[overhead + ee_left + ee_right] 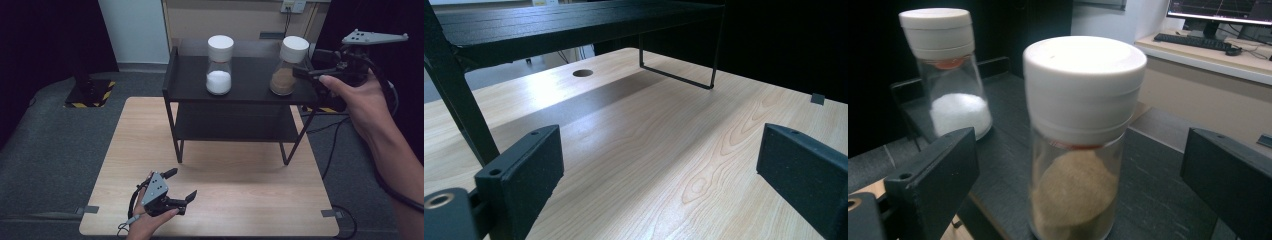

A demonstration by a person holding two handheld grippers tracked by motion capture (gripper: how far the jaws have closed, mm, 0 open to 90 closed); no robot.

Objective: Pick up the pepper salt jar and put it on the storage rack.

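A black two-tier shelf stands on the far half of a wooden table. On its top level are two clear jars with white lids, both upright. One holds white powder and the other brown powder. My right gripper is level with the brown jar at its right side and open. In the right gripper view the brown jar stands between the wide jaws, with gaps on both sides, and the white-powder jar is behind it. My left gripper rests low over the table's near edge, open with nothing in it.
In the left gripper view the shelf's lower tier and a leg frame lie ahead, with a round hole in the tabletop. A desk with a monitor and keyboard stands beyond. Cables hang right of the table.
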